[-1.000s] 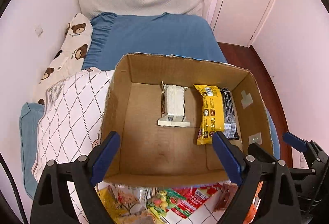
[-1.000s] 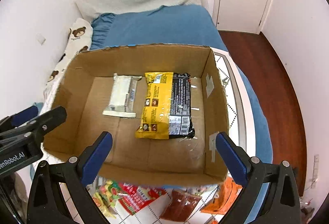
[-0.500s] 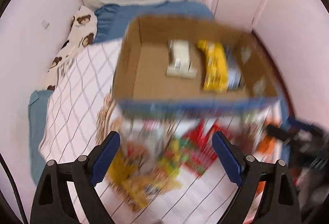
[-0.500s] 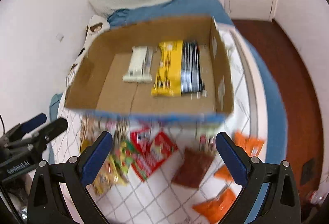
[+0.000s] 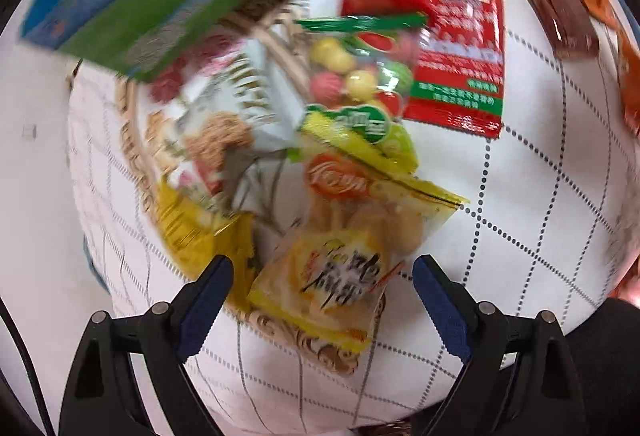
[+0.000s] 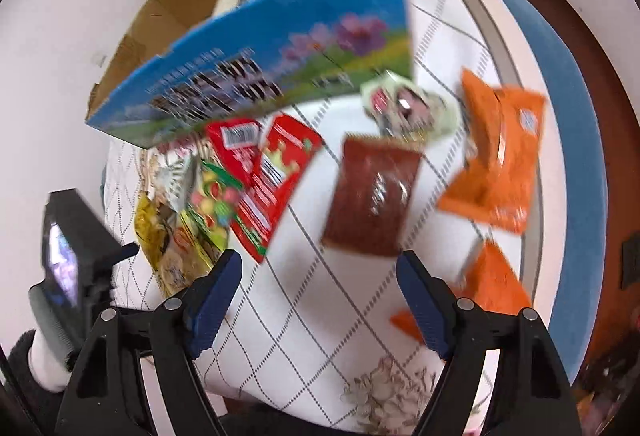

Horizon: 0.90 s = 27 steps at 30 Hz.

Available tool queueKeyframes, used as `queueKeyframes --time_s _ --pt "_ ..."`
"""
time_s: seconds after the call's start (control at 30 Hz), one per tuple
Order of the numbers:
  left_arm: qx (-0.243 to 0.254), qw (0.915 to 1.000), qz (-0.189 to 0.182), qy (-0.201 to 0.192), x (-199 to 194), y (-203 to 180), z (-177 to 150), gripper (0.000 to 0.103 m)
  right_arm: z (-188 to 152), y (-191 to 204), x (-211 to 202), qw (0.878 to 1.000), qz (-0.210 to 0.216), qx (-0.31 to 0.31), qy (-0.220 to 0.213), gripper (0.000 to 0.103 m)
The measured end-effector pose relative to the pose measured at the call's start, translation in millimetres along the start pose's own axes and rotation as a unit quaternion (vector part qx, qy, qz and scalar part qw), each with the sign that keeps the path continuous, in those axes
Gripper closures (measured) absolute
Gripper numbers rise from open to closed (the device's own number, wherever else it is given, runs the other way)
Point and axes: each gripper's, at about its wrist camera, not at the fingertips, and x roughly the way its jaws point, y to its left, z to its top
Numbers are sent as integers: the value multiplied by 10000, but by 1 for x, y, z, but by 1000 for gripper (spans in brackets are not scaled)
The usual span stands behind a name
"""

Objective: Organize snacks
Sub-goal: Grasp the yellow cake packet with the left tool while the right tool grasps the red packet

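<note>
My left gripper (image 5: 320, 288) is open right over a yellow snack packet (image 5: 332, 288) at the near end of a snack pile, beside a candy bag (image 5: 356, 76), a white-green packet (image 5: 224, 116) and a red packet (image 5: 460, 36). My right gripper (image 6: 320, 288) is open and empty above the checked cloth, just short of a brown packet (image 6: 372, 192). Orange packets (image 6: 496, 164) lie to its right. The cardboard box (image 6: 256, 56) with a blue printed front stands behind the snacks, with packets inside.
The snacks lie on a white checked cloth (image 6: 320, 336) over a surface with a blue edge (image 6: 560, 116) on the right. The left gripper's body (image 6: 72, 248) shows at the left of the right wrist view. A white wall is on the left.
Both grippers pulled back from over the box and dropped toward the snacks in front of it. The left now hovers over the yellow packet; both stay open.
</note>
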Motion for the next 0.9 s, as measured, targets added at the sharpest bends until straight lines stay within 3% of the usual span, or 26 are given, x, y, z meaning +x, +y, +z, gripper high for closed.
queueKeyframes --time_s 0.03,0.07,0.13,0.27,0.37,0.4,0.47,0.53,0.7,0.9 --pt "83 10000 -4 -48 2 -3 1 15 -3 -1 0 10000 1 59 9 21" --pt "168 9998 22 -109 4 -6 0 30 -6 -1 2 9999 -3 116 28 21" --pt "99 9999 13 -98 7 -4 0 45 -7 2 5 9998 -34 170 35 21" --pt "-1078 9934 -373 -134 9 31 -9 45 3 23 19 9998 17 181 -87 21" --pt "-2376 9664 -984 -29 13 75 -26 45 18 41 38 9995 11 248 -173 22" --pt "-2771 9535 -1186 24 16 88 -33 45 23 46 45 9995 -44 266 -178 29" --pt "-3322 9301 -1565 79 23 106 -46 45 32 52 62 9990 -187 387 -137 34" --pt "-3564 9181 -1733 74 25 115 -54 45 39 55 84 9976 -340 605 -21 35" --pt "-3664 9116 -1859 110 40 124 -69 43 53 78 113 9950 -905 408 -113 35" --pt "-3583 9133 -1928 194 50 129 -63 41 48 120 132 9785 -1722 -1133 -73 38"
